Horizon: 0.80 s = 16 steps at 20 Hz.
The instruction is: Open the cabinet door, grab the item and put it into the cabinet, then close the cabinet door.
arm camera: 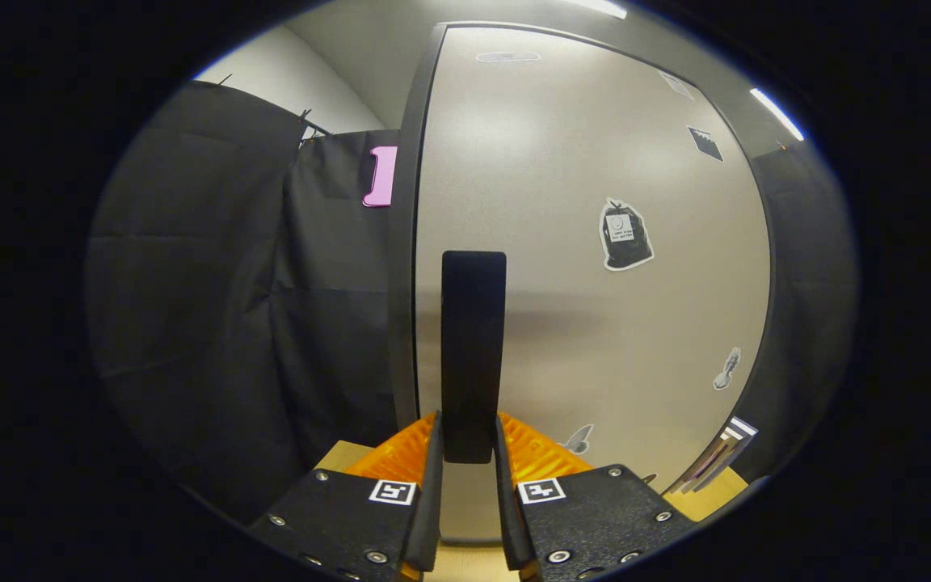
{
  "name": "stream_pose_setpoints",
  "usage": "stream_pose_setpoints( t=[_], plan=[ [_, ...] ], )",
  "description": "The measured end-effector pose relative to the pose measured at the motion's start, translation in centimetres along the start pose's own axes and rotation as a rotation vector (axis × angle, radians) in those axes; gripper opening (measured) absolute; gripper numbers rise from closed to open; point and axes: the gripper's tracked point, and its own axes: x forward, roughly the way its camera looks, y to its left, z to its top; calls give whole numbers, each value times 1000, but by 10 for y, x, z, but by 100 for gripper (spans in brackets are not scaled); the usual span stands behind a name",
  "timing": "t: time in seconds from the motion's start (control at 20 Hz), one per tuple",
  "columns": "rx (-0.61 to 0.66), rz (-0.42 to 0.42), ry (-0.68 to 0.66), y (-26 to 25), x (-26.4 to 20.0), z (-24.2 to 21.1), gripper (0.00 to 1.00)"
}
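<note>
1. Cabinet door (595, 323): pale, flat, standing shut or nearly shut against its dark frame (402, 242), dead ahead of the gripper (469, 453).
2. Black handle (473, 347): upright bar on the door just beside the frame, lower end reaching down between the two fingers (431, 477).
3. Gripper state: fingers closed in on either side of the handle's foot, seemingly clamped on it; firmness of the press not certain from this angle.
4. Step in hand, as judged: opening the door, so task barely begun; item to be stowed still to be fetched.
5. Doing it well: hold the clamp steady, pull straight back at first, then follow the door's arc about the far edge from the handle, where the hinges probably sit; no twisting on the bar, or the pads may slide off its smooth foot.
6. Worth watching: grip low on the handle, so a hard tug could slip downward; gentle, even pull advised.
7. Writing: bag-shaped sticker (625, 234) on the door, well beyond the handle, bears a small white label, too small to read; other small stickers on the door likewise unreadable.
8. Finger markers (394, 491): black-and-white square codes, no readable text.
</note>
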Motion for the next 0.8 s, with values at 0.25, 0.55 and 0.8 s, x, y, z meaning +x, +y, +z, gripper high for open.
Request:
stream_pose_setpoints(
  t=[0.25, 0.55, 0.8],
  plan=[
    [-25, 24, 10, 0, -7, 0, 25],
    [-33, 90, 28, 3, -29, -2, 25],
    [-35, 129, 32, 2, -44, -3, 25]
  ],
)
